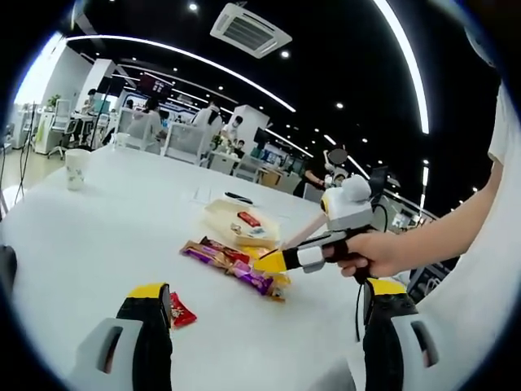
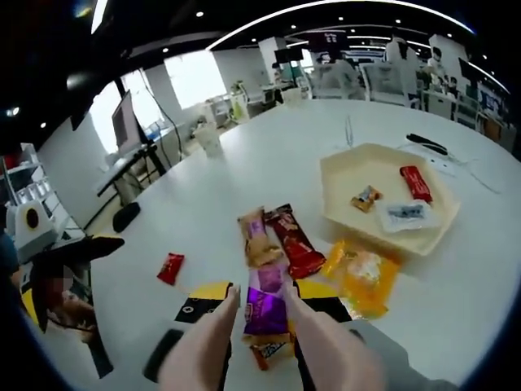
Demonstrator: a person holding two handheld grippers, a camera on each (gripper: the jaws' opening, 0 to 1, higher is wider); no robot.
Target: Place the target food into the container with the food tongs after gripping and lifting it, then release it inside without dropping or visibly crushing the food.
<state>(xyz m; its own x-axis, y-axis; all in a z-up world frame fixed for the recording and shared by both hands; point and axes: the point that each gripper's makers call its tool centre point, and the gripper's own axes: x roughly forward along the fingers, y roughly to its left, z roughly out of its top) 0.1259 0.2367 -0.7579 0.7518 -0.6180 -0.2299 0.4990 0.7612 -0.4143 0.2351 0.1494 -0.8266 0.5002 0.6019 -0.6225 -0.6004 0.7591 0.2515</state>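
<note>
- Between the two pink arms of the food tongs [image 2: 326, 336], in the right gripper view, the purple packet [image 2: 264, 308] is lying flat on the white table [image 2: 269, 155]; I am taking it as the target food.
- My right gripper [image 2: 262, 292] is pinching the tongs from outside, its yellow-tipped jaws pressing on both arms, while the tong tips are straddling the packet's upper end.
- I am judging the grasp as the step in hand: closing gently, just until the wrapper stops slipping, then lifting straight up before swinging over.
- The cream container [image 2: 342, 175] is sitting up and to the right, well apart from the packet, already holding a red packet [image 2: 416, 183], a small orange sweet [image 2: 366, 197] and a blue-white wrapper [image 2: 404, 213].
- A red-brown packet [image 2: 295, 240] and a tan biscuit packet [image 2: 259, 240] are touching the purple one's far end, so a dragged lift risks pulling them along.
- The yellow-orange bag [image 2: 366, 277] is lying on the path to the container; I am planning to carry high over it.
- My left gripper [image 1: 267, 292] is hanging spread wide and holding nothing, with a small red sweet [image 1: 181, 309] just beside its left jaw.
- A paper cup [image 1: 76, 169] is standing far off, out of the way.
</note>
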